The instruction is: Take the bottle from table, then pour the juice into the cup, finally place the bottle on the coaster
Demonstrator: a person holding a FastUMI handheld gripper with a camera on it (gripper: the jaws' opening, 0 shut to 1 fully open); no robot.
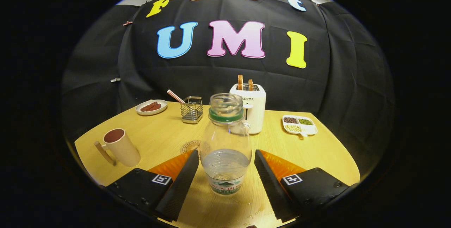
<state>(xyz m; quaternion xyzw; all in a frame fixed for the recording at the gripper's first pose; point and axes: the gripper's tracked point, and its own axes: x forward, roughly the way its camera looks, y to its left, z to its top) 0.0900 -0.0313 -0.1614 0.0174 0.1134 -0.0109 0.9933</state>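
Between open tongs (225, 157) stands bottle (226, 143), untouched; cup (121, 147) off left.

Clear bottle (226, 143) stands upright on the counter (317, 154), uncapped, green ring at its neck, liquid low inside, labelled near the base. Tan cup (121, 147) with handle sits well apart. Round coaster (189, 147) lies just behind the bottle, partly hidden.

Clear uncapped plastic bottle (226, 143) upright between the spread fingers of the gripper (226, 158); round printed coaster (189, 146) just behind-left; beige handled cup (119, 147) farther left; white toaster (251, 110) behind the bottle.
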